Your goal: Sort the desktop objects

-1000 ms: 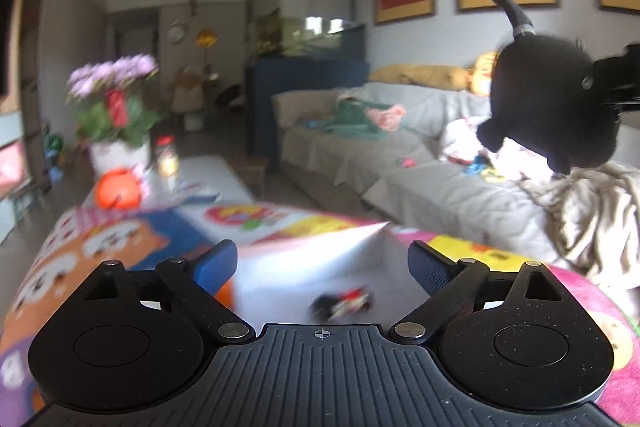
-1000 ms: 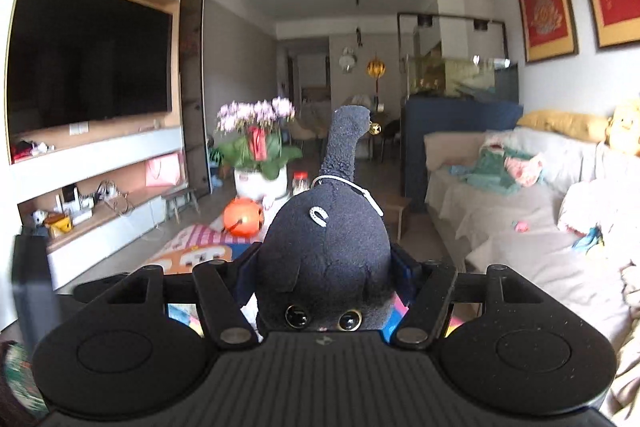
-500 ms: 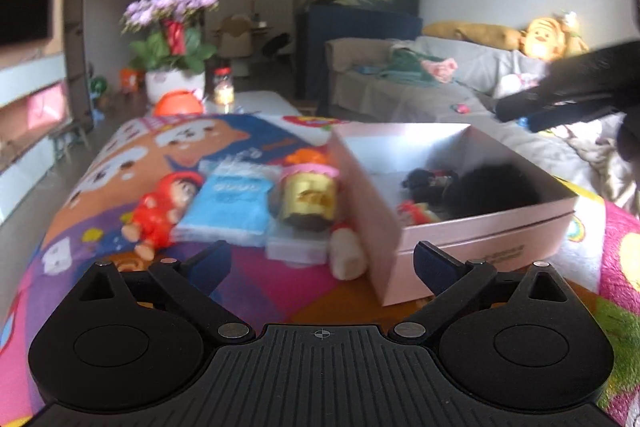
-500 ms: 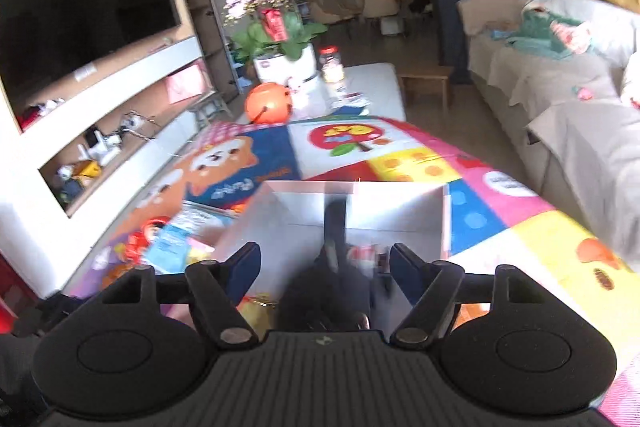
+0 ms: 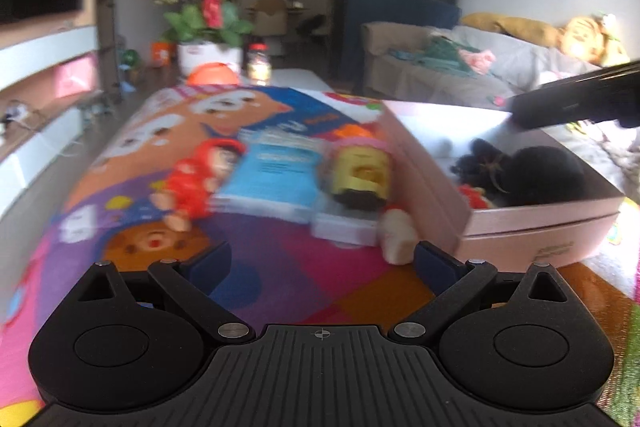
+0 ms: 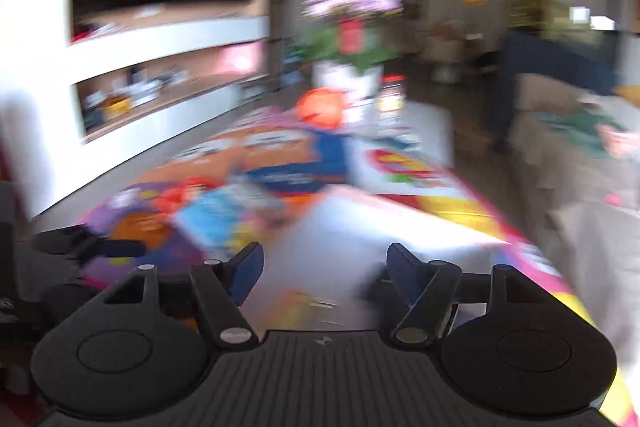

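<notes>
Left gripper [image 5: 320,263] released, empty, low centre; approach the yellow doll [image 5: 362,177] squarely beside the pink box [image 5: 540,227]. Right gripper [image 6: 325,267] closing, nothing between.

My right-hand view is smeared with motion blur, so the toys on the mat [image 6: 516,227] run together. In my left view, the black plush [image 5: 536,175] sits half hidden behind the box's [image 5: 532,227] near wall, and my right gripper [image 5: 576,103] is cut off by the frame edge.
</notes>
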Motion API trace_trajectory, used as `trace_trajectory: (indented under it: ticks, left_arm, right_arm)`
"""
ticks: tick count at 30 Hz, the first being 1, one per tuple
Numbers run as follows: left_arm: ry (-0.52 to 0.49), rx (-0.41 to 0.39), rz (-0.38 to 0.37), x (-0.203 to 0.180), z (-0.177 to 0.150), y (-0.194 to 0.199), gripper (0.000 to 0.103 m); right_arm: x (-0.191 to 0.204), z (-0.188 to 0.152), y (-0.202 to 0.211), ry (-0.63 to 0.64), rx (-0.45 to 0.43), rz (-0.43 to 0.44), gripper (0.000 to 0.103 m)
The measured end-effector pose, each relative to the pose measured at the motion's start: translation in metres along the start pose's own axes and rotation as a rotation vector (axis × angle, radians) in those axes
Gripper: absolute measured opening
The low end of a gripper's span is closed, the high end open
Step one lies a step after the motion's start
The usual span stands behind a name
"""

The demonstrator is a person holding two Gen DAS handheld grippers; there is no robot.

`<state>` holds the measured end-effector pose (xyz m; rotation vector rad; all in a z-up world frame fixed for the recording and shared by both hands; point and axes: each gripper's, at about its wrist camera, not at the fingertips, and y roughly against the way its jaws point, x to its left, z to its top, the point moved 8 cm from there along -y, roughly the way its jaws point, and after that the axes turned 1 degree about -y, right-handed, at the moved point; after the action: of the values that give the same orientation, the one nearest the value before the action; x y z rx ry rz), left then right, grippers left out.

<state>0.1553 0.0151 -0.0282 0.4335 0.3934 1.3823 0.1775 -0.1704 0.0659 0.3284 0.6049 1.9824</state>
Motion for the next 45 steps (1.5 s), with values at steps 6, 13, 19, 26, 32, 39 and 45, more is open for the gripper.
trace_trajectory:
  ticks: [6,13,19,26,32,39,45]
  left_arm:
    - [0.153,0.065,0.019,0.033,-0.026,0.026,0.102]
    - [0.211,0.051,-0.031,0.038,-0.029,0.034,0.102]
    - [0.203,0.021,-0.05,0.033,-0.027,0.038,0.102]
    - [0.201,0.02,-0.051,0.033,-0.027,0.037,0.102]
    - [0.196,0.028,-0.045,0.033,-0.028,0.036,0.103]
    - [0.139,0.032,-0.005,0.026,-0.027,0.035,0.103]
    - [0.061,0.053,-0.015,0.009,-0.028,0.037,0.103]
  right_arm:
    - [0.058,0.026,-0.082,0.17,0.089,0.015,0.069]
    - [0.077,0.019,-0.146,0.184,0.279,-0.023,0.046]
    - [0.091,0.008,-0.13,0.242,0.25,-0.018,0.016]
    - [0.092,0.011,-0.07,0.182,0.208,0.058,0.007]
    - [0.083,-0.017,-0.006,0.107,0.185,0.106,0.007]
    - [0.044,-0.055,0.04,0.045,0.149,-0.032,0.003]
    - [0.014,-0.076,0.055,-0.061,0.123,-0.075,0.007]
